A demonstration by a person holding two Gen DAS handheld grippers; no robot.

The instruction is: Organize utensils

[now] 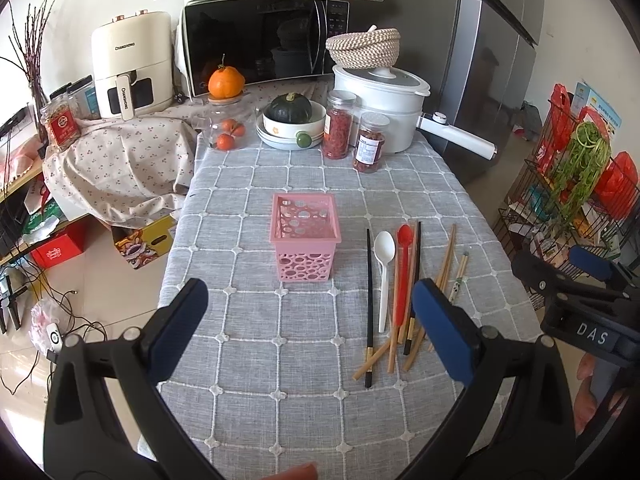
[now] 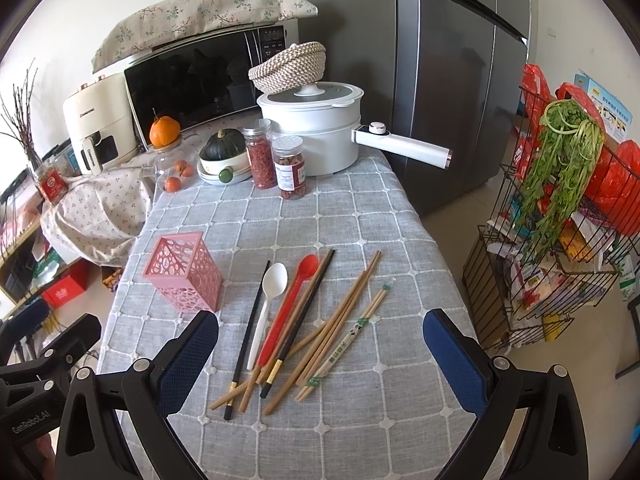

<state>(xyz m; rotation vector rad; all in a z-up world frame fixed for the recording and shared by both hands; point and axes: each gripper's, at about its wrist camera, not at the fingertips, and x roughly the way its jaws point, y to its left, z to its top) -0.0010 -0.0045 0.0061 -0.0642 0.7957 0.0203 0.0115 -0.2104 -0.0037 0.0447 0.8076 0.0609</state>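
Observation:
A pink perforated holder stands upright and empty on the grey checked tablecloth. To its right lie a white spoon, a red spoon, two black chopsticks, several wooden chopsticks and a paper-wrapped pair. My left gripper is open and empty, above the near table in front of the holder. My right gripper is open and empty, above the near ends of the utensils.
At the table's far end stand two jars, a white pot with a long handle, a dish with a squash and a glass jar of oranges. A wire rack stands right of the table, a fridge behind.

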